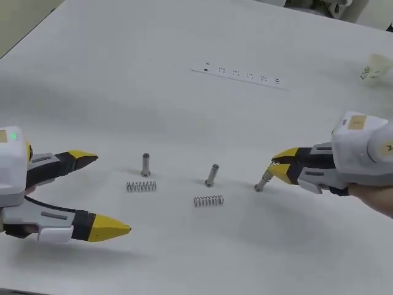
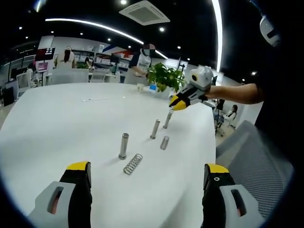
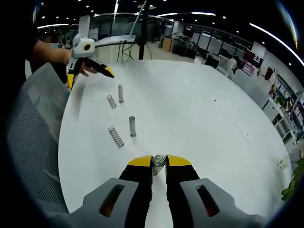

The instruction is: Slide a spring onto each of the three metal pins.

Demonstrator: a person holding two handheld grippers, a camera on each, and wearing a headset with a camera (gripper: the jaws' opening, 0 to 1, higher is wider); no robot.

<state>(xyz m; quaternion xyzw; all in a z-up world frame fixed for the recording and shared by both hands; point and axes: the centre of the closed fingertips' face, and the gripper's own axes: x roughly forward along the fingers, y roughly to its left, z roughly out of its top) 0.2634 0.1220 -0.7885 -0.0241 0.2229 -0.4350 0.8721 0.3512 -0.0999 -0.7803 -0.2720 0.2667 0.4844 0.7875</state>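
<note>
Springs lie in two places on the white table (image 1: 184,264): we see the left spring (image 1: 141,186) flat on its side just on the near side of the left pin (image 1: 145,165), and the middle spring (image 1: 208,200) flat just on the near side of the middle pin (image 1: 212,175). Both of these pins stand bare, apart from each other, each close to its spring but not touching it. To the right stands the right pin (image 1: 264,180), and the right gripper (image 1: 277,165) has its yellow tips at the top of that pin. Its jaws are drawn narrow and pinch the third spring (image 3: 159,162), which we see end-on between the tips in the right gripper view. We cannot tell whether this spring is already around the top of the pin or only touching it. The left gripper (image 1: 109,194) is at the left of the table, near the left pin and left spring, its jaws spread wide with nothing between them. Far across the table lies a white power strip (image 1: 239,75).
</note>
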